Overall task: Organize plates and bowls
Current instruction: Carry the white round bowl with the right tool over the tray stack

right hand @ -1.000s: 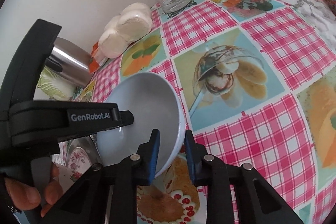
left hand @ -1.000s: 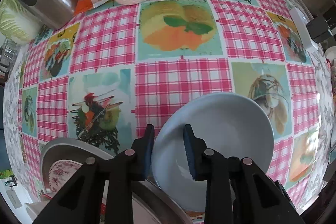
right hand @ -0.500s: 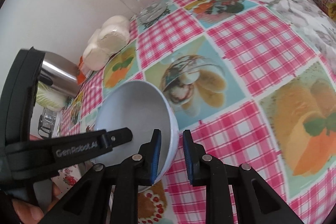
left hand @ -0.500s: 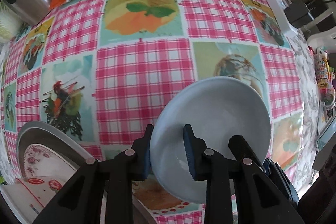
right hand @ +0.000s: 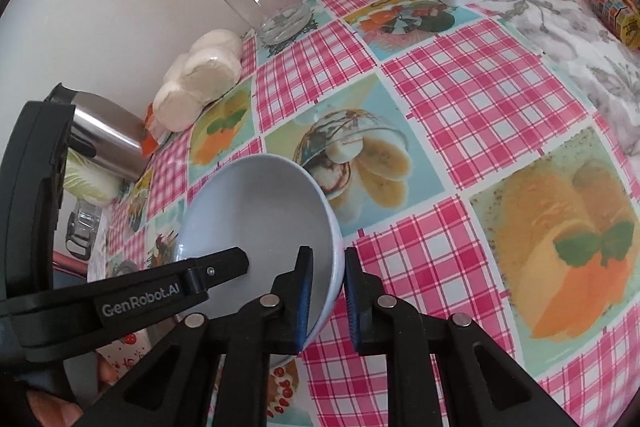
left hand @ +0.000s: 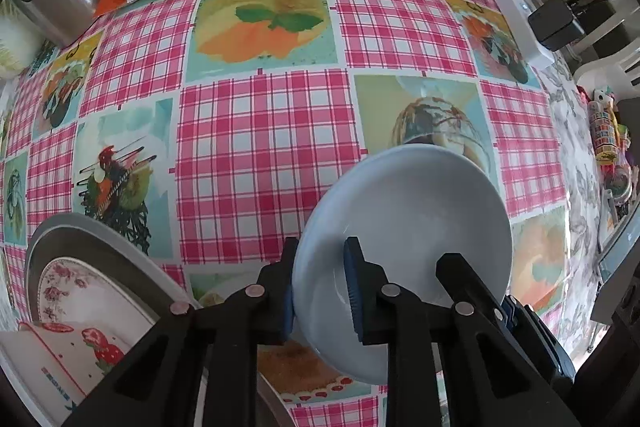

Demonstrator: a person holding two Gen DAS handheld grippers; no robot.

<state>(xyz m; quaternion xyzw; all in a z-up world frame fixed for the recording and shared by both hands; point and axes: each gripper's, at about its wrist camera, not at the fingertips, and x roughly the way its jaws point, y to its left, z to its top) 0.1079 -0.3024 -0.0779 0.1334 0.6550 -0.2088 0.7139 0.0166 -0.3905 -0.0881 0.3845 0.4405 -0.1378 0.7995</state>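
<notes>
Both claws have the pale blue bowl [left hand: 416, 227] by its rim, lifted and tipped above the checked cloth [left hand: 260, 155]. In the left view it sits lower right of centre, with the left gripper [left hand: 320, 287] astride its near-left rim, jaws narrow and closing, one pad inside and one outside the wall. In the right view the bowl [right hand: 256, 223] is lower left of centre, and the right gripper [right hand: 326, 301] is pinching its right edge, also narrow and closing. To my eye this is a handover or a two-handed carry, so neither side should let go until the other clamp is firm; a glazed rim looks slippery. The grey tray [left hand: 92, 231] with a floral plate [left hand: 64, 283] lies lower left of the left view, well apart from the bowl. Keep the bowl level while moving it, and set it down gently.
</notes>
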